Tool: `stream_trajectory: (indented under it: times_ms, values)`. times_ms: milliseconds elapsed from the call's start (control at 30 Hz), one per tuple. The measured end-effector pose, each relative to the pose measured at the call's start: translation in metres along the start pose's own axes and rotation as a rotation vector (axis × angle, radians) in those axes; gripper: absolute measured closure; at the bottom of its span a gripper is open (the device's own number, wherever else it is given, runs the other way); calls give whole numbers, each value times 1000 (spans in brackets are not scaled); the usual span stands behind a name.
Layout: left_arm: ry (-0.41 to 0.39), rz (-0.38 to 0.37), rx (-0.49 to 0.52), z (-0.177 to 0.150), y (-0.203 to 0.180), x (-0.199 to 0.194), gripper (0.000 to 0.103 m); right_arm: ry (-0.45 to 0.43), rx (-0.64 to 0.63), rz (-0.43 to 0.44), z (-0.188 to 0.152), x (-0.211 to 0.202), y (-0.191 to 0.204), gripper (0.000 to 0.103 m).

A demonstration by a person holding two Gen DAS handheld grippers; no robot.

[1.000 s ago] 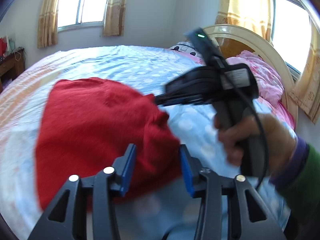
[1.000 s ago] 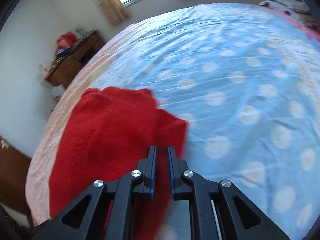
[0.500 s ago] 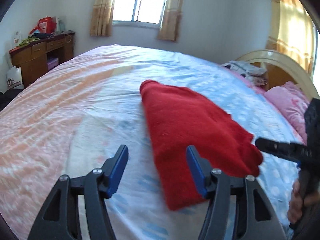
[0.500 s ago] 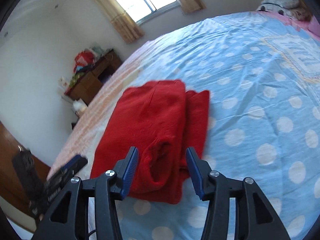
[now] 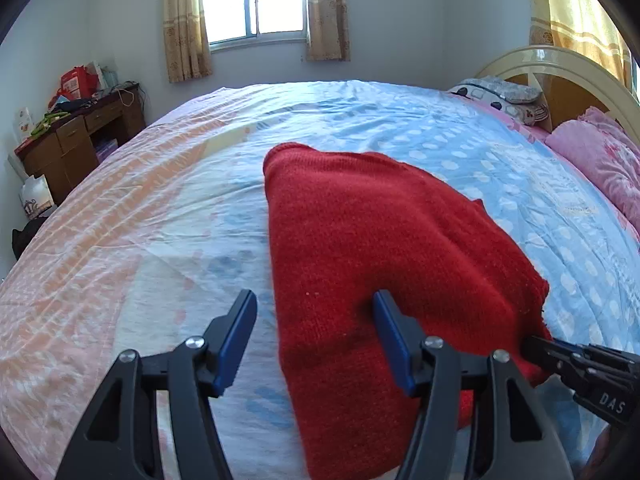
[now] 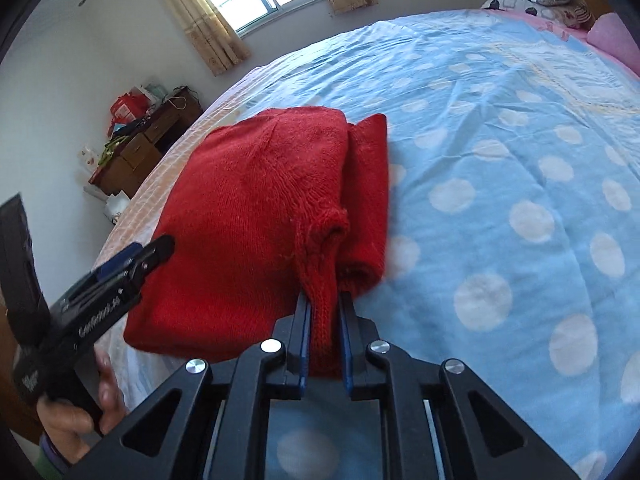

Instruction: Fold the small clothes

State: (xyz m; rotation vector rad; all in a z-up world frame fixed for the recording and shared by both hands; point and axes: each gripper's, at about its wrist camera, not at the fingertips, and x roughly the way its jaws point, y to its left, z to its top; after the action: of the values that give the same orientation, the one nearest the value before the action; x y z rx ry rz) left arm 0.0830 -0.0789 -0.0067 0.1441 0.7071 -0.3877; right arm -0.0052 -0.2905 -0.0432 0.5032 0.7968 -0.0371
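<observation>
Left wrist view: one red knit sweater [image 5: 384,264], folded into a long slab, lying on the polka-dot bed sheet [image 5: 500,168] from centre frame to the lower right; one left gripper [image 5: 316,332], jaws spread wide, straddling the sweater's near left edge, its right finger resting on the knit; tip of the right gripper [image 5: 538,346] at the lower right against the sweater's corner. One wooden desk [image 5: 80,136] at the left, one window [image 5: 256,0] at top centre. Right wrist view: same sweater [image 6: 256,216] at centre left; right gripper [image 6: 323,320], jaws clamped on a ribbed strip of the knit at bottom centre; left gripper [image 6: 154,250] at the lower left, jaws apart beside the sweater's edge. Handling, judged: soft, limp, fairly thick and grippy, not fragile; layers may slide apart, so best pinched at corners or ribbed edges through all layers.
</observation>
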Motion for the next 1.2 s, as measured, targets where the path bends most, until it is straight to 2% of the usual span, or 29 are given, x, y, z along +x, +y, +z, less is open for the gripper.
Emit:
stream_trajectory:
  times_ms: [133,200,267,300,333,400,433,500,567,633,667,733,767,800,833,900,933,1033,1200]
  values:
    - [11,-18,-19,1,4,0,39,17,28,23,2,-2,-5,91]
    - [22,-39,-17,3,9,-4,35,21,12,43,6,-8,-3,89]
    - [33,-75,-43,8,22,-9,26,-25,-19,46,17,-27,-1,86]
    - [40,-95,-77,13,32,-10,26,-57,-28,42,23,-35,1,81]
    - [42,-103,-105,16,38,-10,26,-104,-36,34,30,-46,1,74]
    - [27,-90,-146,27,49,-6,26,-194,-36,21,49,-61,2,26]
    - [21,-69,-146,30,51,-3,26,-220,-36,18,61,-62,2,22]
    - [4,-26,-147,36,52,5,26,-219,-56,37,87,-49,7,22]
    - [-1,-10,-156,40,51,17,26,-172,-78,51,112,-24,12,24]
    - [-5,3,-152,42,49,28,26,-125,-109,16,130,7,17,33]
    - [-7,15,-151,42,46,35,26,-88,-121,-9,137,27,19,41]
    - [6,8,-161,41,44,44,26,-1,-120,-29,142,61,19,44]
    - [14,1,-167,40,43,48,26,47,-107,-19,140,76,18,49]
    - [18,-4,-172,39,42,51,26,89,-90,2,136,89,17,66]
    - [17,-7,-171,39,42,52,26,104,-84,24,130,95,19,75]
    - [15,-17,-163,39,40,53,26,50,-122,3,121,86,23,87]
    - [19,-30,-157,40,37,54,26,22,-138,-27,119,81,23,88]
    - [34,-56,-114,43,22,57,26,-56,-103,-136,109,66,15,89]
    - [33,6,-17,43,-3,61,25,-86,-77,-203,98,70,2,89]
